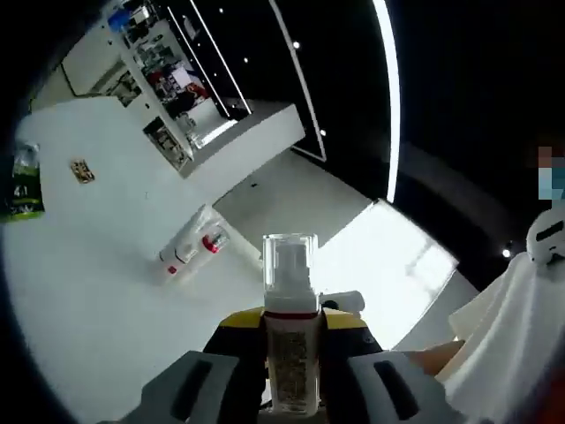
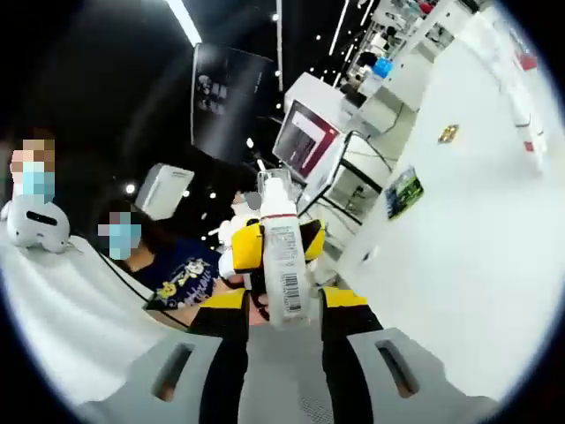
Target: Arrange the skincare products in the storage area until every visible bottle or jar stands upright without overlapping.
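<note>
L tool [image 1: 290, 375] is clamped on a clear-capped pump bottle [image 1: 290, 327], upright btwn its jaws. R tool [image 2: 281, 331] grips the same bottle [image 2: 282, 265] lower down, L tool's yellow tips at its 12 o'clock. White surface [image 1: 106, 265] beyond; a tube [image 1: 190, 247] lies flat at L view's 11 o'clock, green packet [image 1: 25, 181] at 9.

Pump bottle [image 1: 290, 331]: base hidden between the left gripper's fingers [image 1: 190, 389], label print blurred. Tube [image 1: 192, 246] beyond the fingertips, lettering too small (red marks only). Green packet [image 1: 24, 181] cut off.
</note>
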`<state>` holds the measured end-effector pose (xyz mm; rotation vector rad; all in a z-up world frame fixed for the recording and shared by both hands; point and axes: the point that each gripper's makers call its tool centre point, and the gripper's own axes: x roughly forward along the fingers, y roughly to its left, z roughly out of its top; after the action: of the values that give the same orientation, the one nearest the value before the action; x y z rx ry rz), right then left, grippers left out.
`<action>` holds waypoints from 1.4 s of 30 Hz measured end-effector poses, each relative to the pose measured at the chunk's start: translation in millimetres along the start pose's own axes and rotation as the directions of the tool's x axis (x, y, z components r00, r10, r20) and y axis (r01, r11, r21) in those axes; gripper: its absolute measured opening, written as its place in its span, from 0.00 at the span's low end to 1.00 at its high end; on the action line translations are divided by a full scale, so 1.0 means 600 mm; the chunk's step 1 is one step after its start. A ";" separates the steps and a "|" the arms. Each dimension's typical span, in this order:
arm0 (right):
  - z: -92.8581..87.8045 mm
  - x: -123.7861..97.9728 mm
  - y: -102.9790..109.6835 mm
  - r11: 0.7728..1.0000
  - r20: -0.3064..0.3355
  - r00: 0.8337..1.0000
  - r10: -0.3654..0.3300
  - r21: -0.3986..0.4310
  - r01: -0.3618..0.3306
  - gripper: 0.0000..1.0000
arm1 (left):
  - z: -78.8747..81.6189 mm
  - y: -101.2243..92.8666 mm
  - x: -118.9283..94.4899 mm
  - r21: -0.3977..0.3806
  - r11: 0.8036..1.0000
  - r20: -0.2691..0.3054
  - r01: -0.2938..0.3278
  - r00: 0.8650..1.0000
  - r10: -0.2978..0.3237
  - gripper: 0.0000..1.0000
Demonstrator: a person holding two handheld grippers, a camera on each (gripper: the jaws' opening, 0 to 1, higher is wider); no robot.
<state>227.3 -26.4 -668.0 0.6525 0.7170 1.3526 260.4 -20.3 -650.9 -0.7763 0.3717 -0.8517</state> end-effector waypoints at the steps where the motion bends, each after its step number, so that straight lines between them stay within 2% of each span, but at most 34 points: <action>1: 0.005 -0.004 -0.004 1.000 0.007 1.000 -0.024 -0.017 0.024 0.36 | 0.000 0.006 -0.001 0.063 0.998 -0.005 -0.027 1.000 0.027 0.22; 4: 0.023 -0.011 -0.010 0.994 0.042 0.996 -0.074 -0.077 0.077 0.34 | -0.009 0.015 -0.002 0.203 0.977 -0.036 -0.068 0.996 0.077 0.22; 5: 0.037 -0.013 -0.010 0.989 0.078 0.993 -0.090 -0.112 0.098 0.34 | -0.017 0.017 -0.001 0.234 0.970 -0.058 -0.070 0.995 0.086 0.22; 7: 0.050 -0.015 -0.004 0.983 0.102 0.990 -0.096 -0.144 0.110 0.35 | -0.025 0.022 -0.001 0.263 0.962 -0.075 -0.080 0.992 0.103 0.22; 9: 0.064 -0.015 0.004 0.965 0.115 0.987 -0.115 -0.225 0.139 0.34 | -0.036 0.021 0.002 0.278 0.958 -0.100 -0.065 0.990 0.096 0.22; 10: 0.064 -0.011 0.008 0.952 0.098 0.987 -0.126 -0.269 0.148 0.34 | -0.042 0.021 0.004 0.300 0.952 -0.110 -0.067 0.988 0.104 0.22; 14: 0.054 0.005 0.008 0.910 0.024 0.983 -0.183 -0.375 0.179 0.34 | -0.056 0.003 0.015 0.327 0.945 -0.141 -0.017 0.988 0.067 0.22; 16: 0.050 0.011 0.005 0.887 0.008 0.977 -0.215 -0.416 0.198 0.33 | -0.062 0.002 0.019 0.361 0.933 -0.165 -0.010 0.984 0.074 0.22; 19: 0.039 0.017 0.003 0.890 -0.024 0.974 -0.225 -0.411 0.196 0.22 | -0.067 -0.002 0.022 0.385 0.923 -0.185 0.007 0.980 0.070 0.22; 20: 0.036 0.021 0.004 0.900 -0.028 0.974 -0.226 -0.388 0.197 0.20 | -0.070 0.001 0.022 0.401 0.916 -0.199 0.003 0.976 0.084 0.22; 22: 0.033 0.019 0.000 0.883 -0.030 0.968 -0.250 -0.417 0.215 0.20 | -0.070 0.004 0.021 0.403 0.915 -0.201 0.001 0.976 0.087 0.22; 23: 0.032 0.016 0.000 0.884 -0.032 0.968 -0.249 -0.416 0.213 0.20 | -0.072 0.002 0.021 0.407 0.913 -0.207 0.012 0.975 0.079 0.23; 25: 0.033 0.015 0.002 0.904 -0.021 0.973 -0.232 -0.375 0.207 0.19 | -0.076 0.000 0.020 0.406 0.913 -0.223 0.028 0.972 0.069 0.23; 28: 0.031 0.010 0.002 0.891 -0.026 0.971 -0.238 -0.403 0.208 0.18 | -0.079 -0.002 0.022 0.423 0.905 -0.234 0.042 0.970 0.064 0.23; 29: 0.030 0.009 0.004 0.880 -0.028 0.970 -0.243 -0.428 0.208 0.18 | -0.081 -0.002 0.023 0.431 0.901 -0.239 0.049 0.969 0.062 0.23; 32: 0.032 0.005 0.003 0.873 -0.020 0.968 -0.251 -0.437 0.217 0.18 | -0.081 -0.002 0.027 0.422 0.905 -0.239 0.052 0.969 0.055 0.23; 34: 0.036 0.003 0.003 0.873 -0.011 0.968 -0.249 -0.436 0.220 0.18 | -0.077 -0.004 0.029 0.445 0.894 -0.226 0.063 0.973 0.044 0.23; 36: 0.040 0.003 0.004 0.867 -0.003 0.968 -0.250 -0.447 0.222 0.18 | -0.073 -0.006 0.032 0.440 0.896 -0.218 0.066 0.975 0.035 0.23; 37: 0.044 0.004 0.007 0.848 0.000 0.970 -0.244 -0.486 0.213 0.18 | -0.071 -0.007 0.032 0.450 0.890 -0.214 0.070 0.976 0.031 0.23; 38: 0.043 0.005 0.010 0.843 -0.004 0.969 -0.247 -0.493 0.213 0.19 | -0.069 -0.006 0.032 0.473 0.878 -0.213 0.076 0.977 0.030 0.23; 40: 0.046 0.007 0.007 0.847 -0.006 0.970 -0.243 -0.488 0.210 0.19 | -0.067 -0.004 0.031 0.466 0.881 -0.218 0.077 0.976 0.030 0.22; 42: 0.048 0.007 0.006 0.862 0.000 0.972 -0.235 -0.462 0.209 0.19 | -0.065 -0.006 0.032 0.442 0.893 -0.216 0.083 0.976 0.016 0.22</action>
<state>248.1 -21.9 -647.5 0.1451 0.4705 1.2656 247.9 -54.9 -674.2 -0.2595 0.3337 -1.0117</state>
